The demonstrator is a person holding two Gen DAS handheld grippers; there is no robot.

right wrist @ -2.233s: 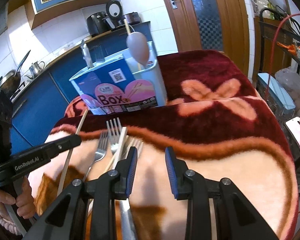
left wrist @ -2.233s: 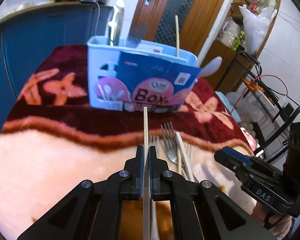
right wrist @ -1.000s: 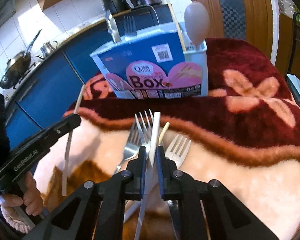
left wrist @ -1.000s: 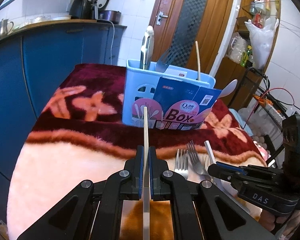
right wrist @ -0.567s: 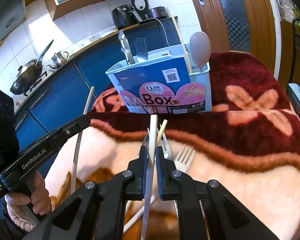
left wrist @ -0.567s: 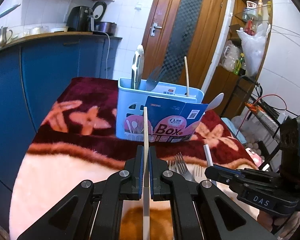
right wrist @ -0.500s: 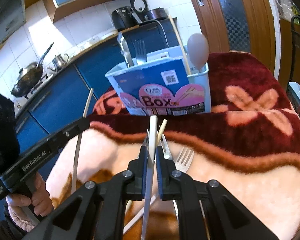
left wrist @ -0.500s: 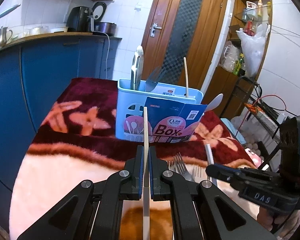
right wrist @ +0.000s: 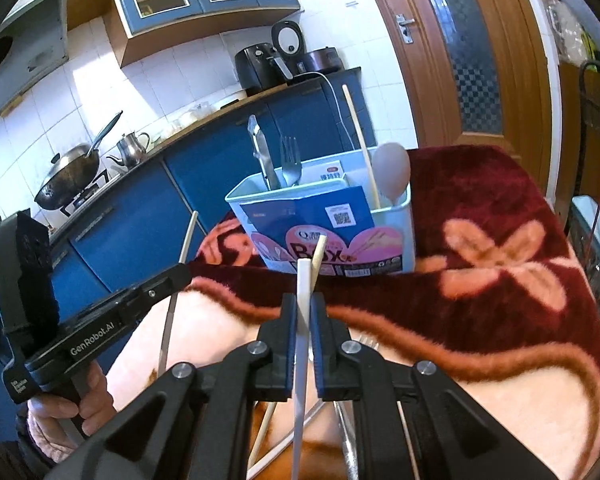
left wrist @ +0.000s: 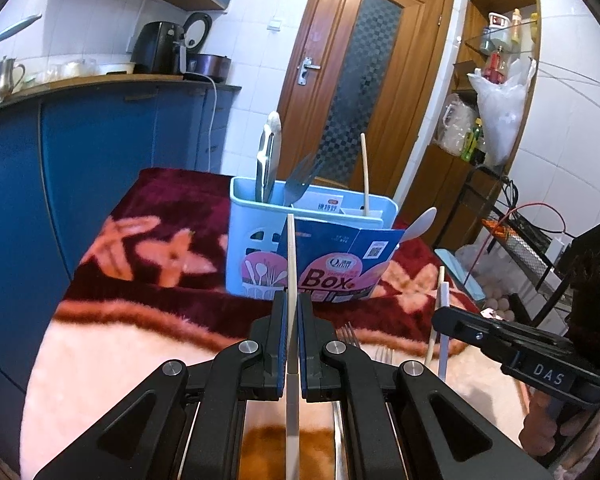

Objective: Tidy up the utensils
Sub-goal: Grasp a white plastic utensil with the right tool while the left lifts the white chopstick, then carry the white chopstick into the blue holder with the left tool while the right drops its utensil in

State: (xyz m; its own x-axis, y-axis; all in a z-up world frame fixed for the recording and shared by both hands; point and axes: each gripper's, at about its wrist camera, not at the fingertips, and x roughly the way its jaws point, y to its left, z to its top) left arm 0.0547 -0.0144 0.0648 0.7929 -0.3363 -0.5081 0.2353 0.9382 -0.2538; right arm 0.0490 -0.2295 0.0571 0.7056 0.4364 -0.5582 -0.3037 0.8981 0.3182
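Observation:
A light blue utensil caddy (left wrist: pixel 252 240) with a blue "Box" card on its front stands on the blanket; it also shows in the right wrist view (right wrist: pixel 404 232). It holds a knife (left wrist: pixel 268 160), a fork (right wrist: pixel 290 160), a chopstick (left wrist: pixel 364 172) and a spoon (right wrist: pixel 392 172). My left gripper (left wrist: pixel 293 312) is shut on a pale chopstick (left wrist: pixel 291 256), held above the blanket. My right gripper (right wrist: pixel 303 312) is shut on a white chopstick (right wrist: pixel 302 284) with a wooden chopstick (right wrist: pixel 318 256) beside it. Forks (left wrist: pixel 350 334) lie on the blanket below.
The table is covered by a red and pink flowered blanket (left wrist: pixel 148 248). Blue kitchen cabinets (left wrist: pixel 100 152) stand to the left, with a wok (right wrist: pixel 68 172) and kettle on the counter. A wooden door (left wrist: pixel 364 80) and wire rack (left wrist: pixel 520 232) are at the back right.
My right gripper closed on the white chopstick and lifted it off the blanket. Both grippers have risen with their chopsticks, so the caddy now sits lower and farther in view.

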